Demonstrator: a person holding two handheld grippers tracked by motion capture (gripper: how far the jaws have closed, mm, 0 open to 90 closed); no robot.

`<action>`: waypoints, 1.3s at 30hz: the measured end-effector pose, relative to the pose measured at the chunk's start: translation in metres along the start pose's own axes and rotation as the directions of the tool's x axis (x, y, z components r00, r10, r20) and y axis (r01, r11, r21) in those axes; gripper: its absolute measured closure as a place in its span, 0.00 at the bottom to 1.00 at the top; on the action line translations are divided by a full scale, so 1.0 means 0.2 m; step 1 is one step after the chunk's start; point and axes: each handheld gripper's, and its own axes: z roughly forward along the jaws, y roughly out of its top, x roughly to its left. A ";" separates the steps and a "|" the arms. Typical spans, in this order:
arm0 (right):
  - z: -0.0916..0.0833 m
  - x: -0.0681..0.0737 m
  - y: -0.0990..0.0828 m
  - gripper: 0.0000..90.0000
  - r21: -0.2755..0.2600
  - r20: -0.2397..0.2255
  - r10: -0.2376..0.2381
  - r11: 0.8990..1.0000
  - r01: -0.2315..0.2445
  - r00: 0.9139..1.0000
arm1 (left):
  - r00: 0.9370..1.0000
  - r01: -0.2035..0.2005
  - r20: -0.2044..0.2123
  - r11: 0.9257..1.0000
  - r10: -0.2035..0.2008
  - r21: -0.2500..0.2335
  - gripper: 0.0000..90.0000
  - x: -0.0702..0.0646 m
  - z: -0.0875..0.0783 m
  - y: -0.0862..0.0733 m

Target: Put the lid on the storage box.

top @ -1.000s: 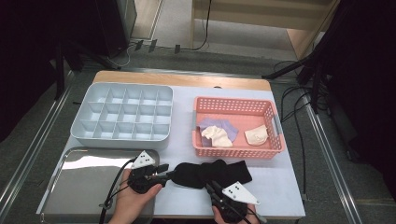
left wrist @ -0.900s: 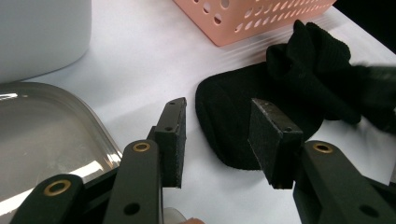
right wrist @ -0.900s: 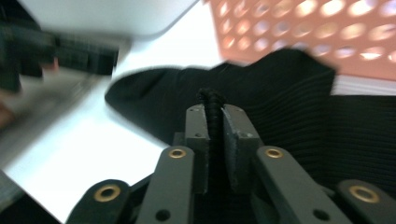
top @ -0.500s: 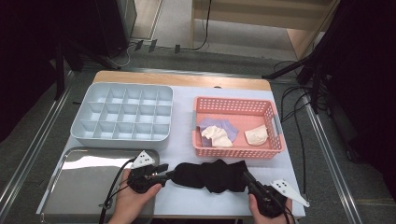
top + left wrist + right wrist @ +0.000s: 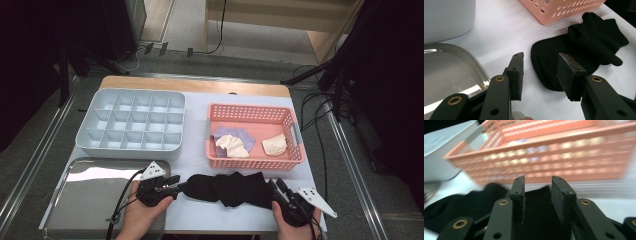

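A black sock [image 5: 230, 187] lies stretched out flat on the white table near the front edge. My left gripper [image 5: 176, 186] sits at its left end, jaws open. In the left gripper view the sock's rounded toe [image 5: 564, 55] lies on the table between and just past the pads [image 5: 570, 72], unpinched. My right gripper [image 5: 274, 184] is at the sock's right end. Its jaws have just been opening, and in the right gripper view the ribbed fabric [image 5: 536, 220] lies loose between the spread pads [image 5: 519, 195].
A pink basket [image 5: 255, 162] just behind the sock holds a purple cloth [image 5: 235, 134] and two cream pieces [image 5: 232, 146]. A grey compartment box [image 5: 130, 145] stands at the back left. A metal tray [image 5: 85, 200] lies at the front left, beside my left hand.
My right gripper moved right from the sock's middle to its right end, drawing the sock out longer, then its jaws spread. The left gripper stayed put.
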 end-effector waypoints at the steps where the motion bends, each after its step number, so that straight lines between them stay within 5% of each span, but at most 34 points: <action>1: 0.03 0.04 0.00 0.71 0.018 -0.027 -0.008 1.000 0.009 1.000 | 1.000 0.001 0.001 1.000 -0.001 0.000 0.64 0.00 0.00 0.00; 7: 0.18 0.22 -0.01 0.63 0.099 -0.119 -0.069 0.992 0.081 0.991 | 1.000 0.001 0.003 1.000 -0.001 -0.003 0.64 -0.01 0.00 0.00; 12: 0.31 0.28 -0.04 0.59 0.170 -0.106 -0.091 0.979 0.109 0.990 | 1.000 0.001 0.002 1.000 -0.001 0.001 0.64 0.00 0.00 0.00; 16: 0.34 0.30 -0.08 0.84 0.216 -0.122 -0.130 0.964 0.155 0.984 | 1.000 0.006 0.002 1.000 -0.006 -0.001 0.64 0.00 0.00 0.00; 18: 0.33 0.30 -0.07 0.93 0.206 -0.135 -0.137 0.965 0.163 0.981 | 1.000 0.007 0.002 1.000 -0.007 -0.004 0.64 0.01 0.00 0.00; 27: 0.25 0.30 -0.01 0.96 0.121 -0.197 -0.085 0.986 0.110 0.977 | 1.000 0.009 0.002 1.000 -0.009 -0.007 0.64 0.00 -0.01 0.00; 39: 0.11 0.43 0.06 0.96 -0.015 -0.270 -0.164 0.986 0.166 0.949 | 1.000 0.015 0.000 1.000 -0.015 -0.013 0.64 0.01 -0.01 0.00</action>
